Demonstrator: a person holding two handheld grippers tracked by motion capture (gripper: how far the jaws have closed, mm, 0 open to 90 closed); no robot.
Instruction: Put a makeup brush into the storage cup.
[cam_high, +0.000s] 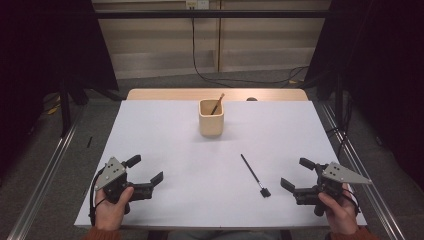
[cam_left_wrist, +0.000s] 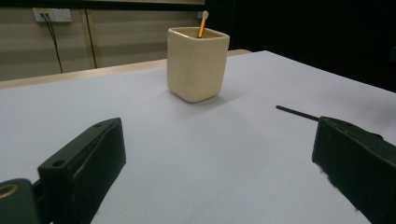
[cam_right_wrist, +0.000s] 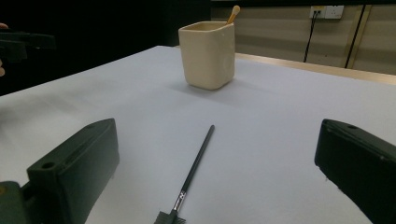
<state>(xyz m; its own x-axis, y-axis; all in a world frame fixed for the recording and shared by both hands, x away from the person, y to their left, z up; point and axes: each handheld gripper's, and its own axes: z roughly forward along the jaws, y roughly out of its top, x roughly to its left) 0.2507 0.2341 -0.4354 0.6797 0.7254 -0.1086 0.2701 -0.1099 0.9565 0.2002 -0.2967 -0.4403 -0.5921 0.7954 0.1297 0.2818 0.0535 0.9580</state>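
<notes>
**White table, cup far, brush near**

The white table stands before dark curtains. A cream cup sits near the far edge, a wooden stick leaning inside. A black brush lies flat between cup and right gripper, bare surface around it. Left gripper rests near the front edge. Both jaws gape wide, empty.

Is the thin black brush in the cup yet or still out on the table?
Out. The thin black brush lies flat on the white table, apart from the upright cream square cup, nearer the right gripper.
</notes>
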